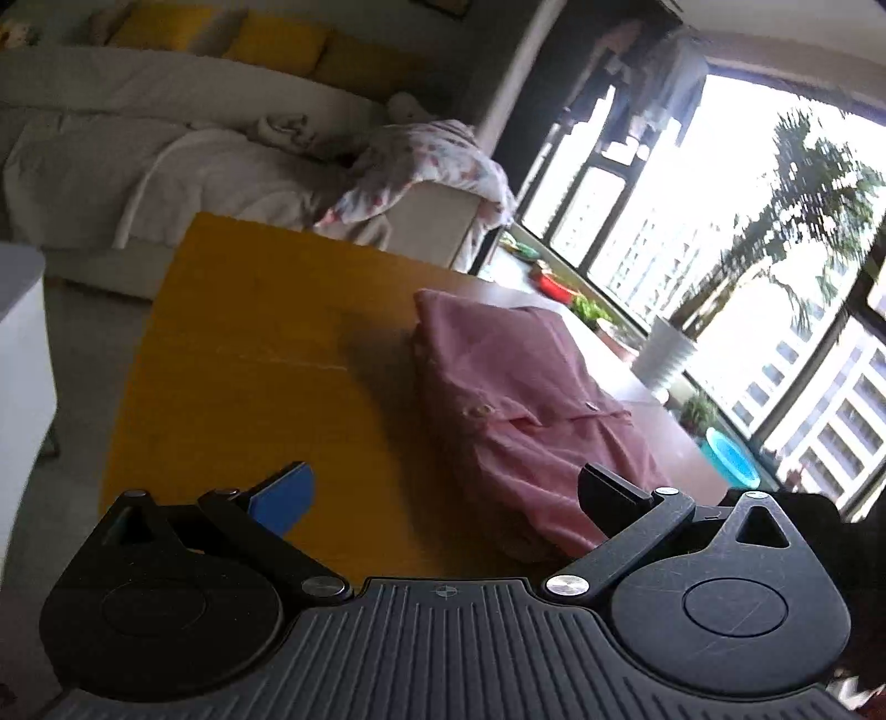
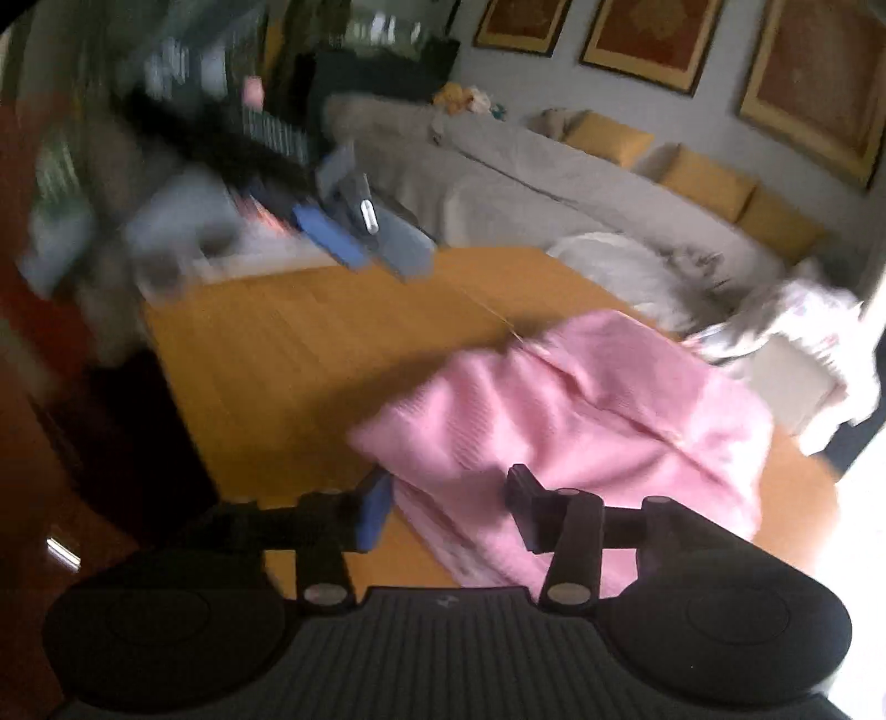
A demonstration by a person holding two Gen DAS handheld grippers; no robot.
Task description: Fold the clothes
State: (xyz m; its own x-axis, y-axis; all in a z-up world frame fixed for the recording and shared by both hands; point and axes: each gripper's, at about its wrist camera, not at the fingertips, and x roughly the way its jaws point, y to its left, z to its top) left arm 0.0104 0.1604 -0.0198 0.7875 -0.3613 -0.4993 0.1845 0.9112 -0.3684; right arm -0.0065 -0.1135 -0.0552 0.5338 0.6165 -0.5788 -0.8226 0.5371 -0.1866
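Observation:
A pink garment (image 1: 515, 399) lies folded in a thick bundle on the yellow wooden table (image 1: 249, 343), buttons showing on its top layer. My left gripper (image 1: 443, 498) is open at the bundle's near edge, its right finger over the cloth and its blue-padded left finger over bare wood. In the right wrist view, the pink garment (image 2: 581, 410) spreads just ahead of my right gripper (image 2: 451, 515), whose jaws stand apart above the near corner of the cloth without pressing it. Across the table (image 2: 310, 332), the left gripper (image 2: 382, 263) shows blurred.
A grey-covered sofa (image 2: 526, 171) with yellow cushions (image 2: 703, 183) runs behind the table, and a floral cloth (image 1: 437, 160) hangs over its arm. Large windows (image 1: 720, 232) and a white planter (image 1: 664, 354) stand beyond the table's far side. Framed pictures (image 2: 648, 39) hang on the wall.

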